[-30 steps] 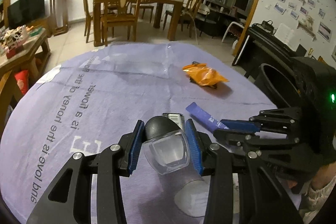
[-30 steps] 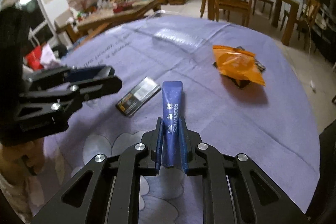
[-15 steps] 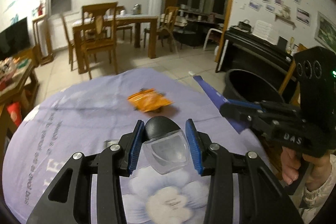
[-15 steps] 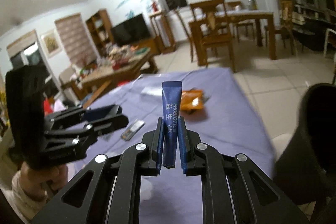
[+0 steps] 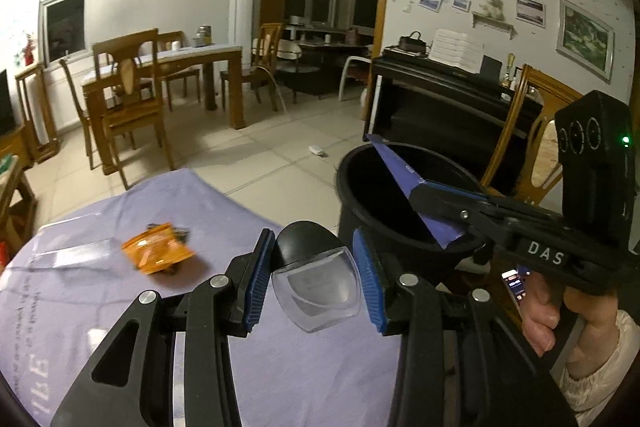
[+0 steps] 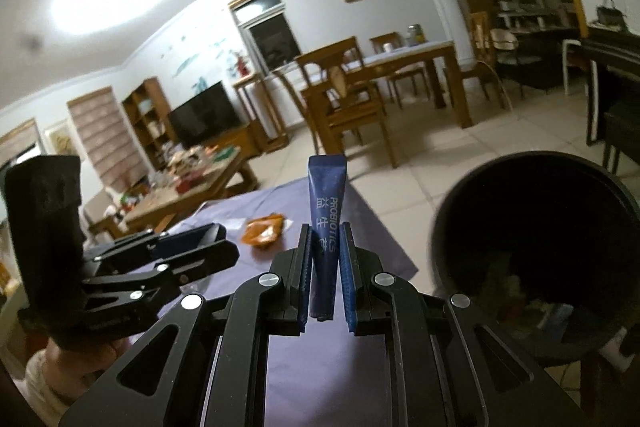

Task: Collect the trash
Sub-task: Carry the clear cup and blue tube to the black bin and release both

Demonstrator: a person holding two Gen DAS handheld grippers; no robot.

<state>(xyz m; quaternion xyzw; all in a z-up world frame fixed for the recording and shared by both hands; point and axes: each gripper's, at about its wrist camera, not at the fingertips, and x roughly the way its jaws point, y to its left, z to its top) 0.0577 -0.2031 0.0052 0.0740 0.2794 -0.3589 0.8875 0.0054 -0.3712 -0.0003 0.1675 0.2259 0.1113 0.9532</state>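
Note:
My left gripper is shut on a clear plastic cup with a black lid, held above the purple tablecloth near the table's right edge. My right gripper is shut on a blue probiotics sachet; in the left wrist view the sachet hangs over the mouth of the black trash bin. The bin stands just right of the table and holds some trash. An orange snack wrapper lies on the cloth.
A clear plastic sheet lies at the table's far left. A dark piano and a wooden chair stand behind the bin. A dining table with chairs is across the tiled floor.
Both grippers have lifted and swung right toward the bin. The sachet now hangs over the bin's mouth; the cup is closer to the table's right edge. Both grips held.

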